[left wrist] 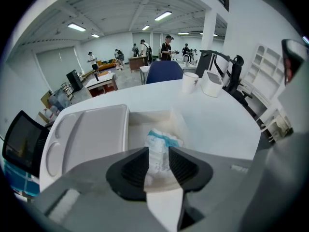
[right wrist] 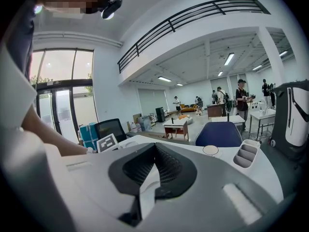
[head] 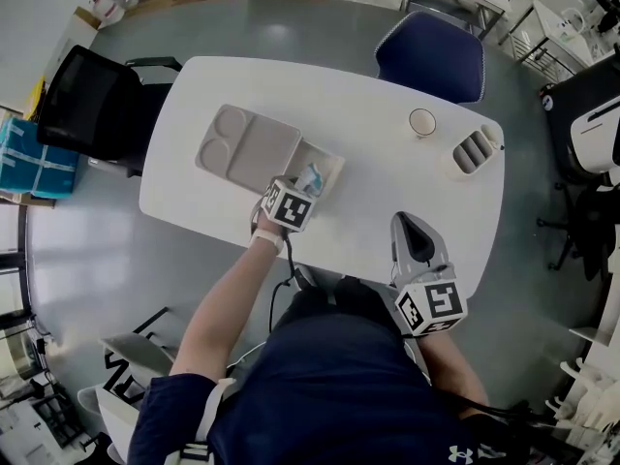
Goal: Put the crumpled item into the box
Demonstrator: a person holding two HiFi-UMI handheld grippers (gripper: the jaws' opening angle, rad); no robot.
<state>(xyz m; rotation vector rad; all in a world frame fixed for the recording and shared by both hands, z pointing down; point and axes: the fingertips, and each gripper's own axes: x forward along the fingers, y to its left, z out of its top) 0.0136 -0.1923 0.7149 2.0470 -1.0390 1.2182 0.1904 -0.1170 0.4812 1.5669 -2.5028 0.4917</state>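
The crumpled item [left wrist: 160,144], white paper with blue print, lies inside the open white box [left wrist: 145,118] on the white table. In the head view the box [head: 332,159] sits just right of a grey tray, with the item [head: 309,176] at its near end. My left gripper [left wrist: 158,154] hovers at the box's near edge, jaws apart on either side of the item without pressing it. In the head view the left gripper [head: 298,188] covers part of the box. My right gripper [head: 411,225] rests shut and empty over the table's near right edge, seen also in its own view [right wrist: 154,148].
A grey compartment tray [head: 248,144] lies left of the box. A paper cup [head: 422,122] and a white slotted organiser [head: 475,150] stand at the far right. A blue chair [head: 432,61] and a black chair [head: 93,101] flank the table.
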